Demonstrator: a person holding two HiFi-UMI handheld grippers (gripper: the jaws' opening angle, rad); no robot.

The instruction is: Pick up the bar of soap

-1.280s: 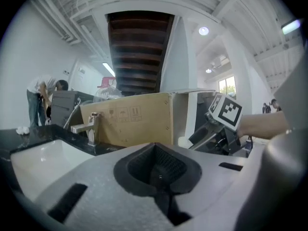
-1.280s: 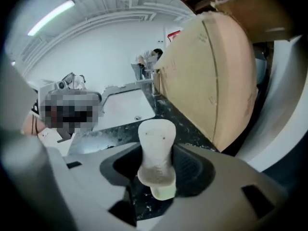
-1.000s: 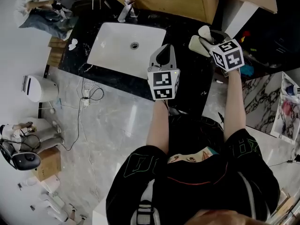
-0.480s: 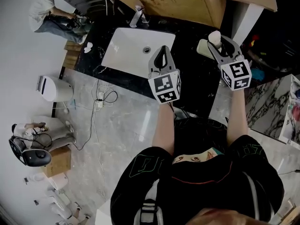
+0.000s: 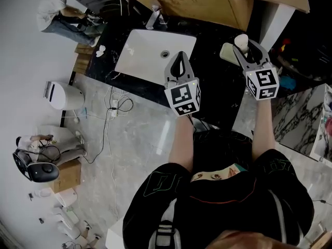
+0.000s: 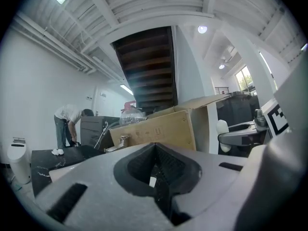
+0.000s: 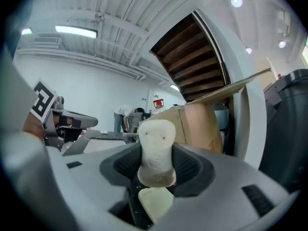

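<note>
A cream bar of soap stands upright between the jaws of my right gripper, which is shut on it. In the head view the soap sticks out of the right gripper just above a pale soap dish on the black counter. The dish shows below the soap in the right gripper view. My left gripper hovers over the counter by the sink's near right corner, its jaws together with nothing between them.
A white sink basin with a faucet is set in the counter at left. A large cardboard box stands behind it. A person bends over at the far left, and a white bin stands on the floor.
The soap has come up off the dish in my right gripper. Both grippers sit a little further right in the view; almost nothing moved in the last half second.
</note>
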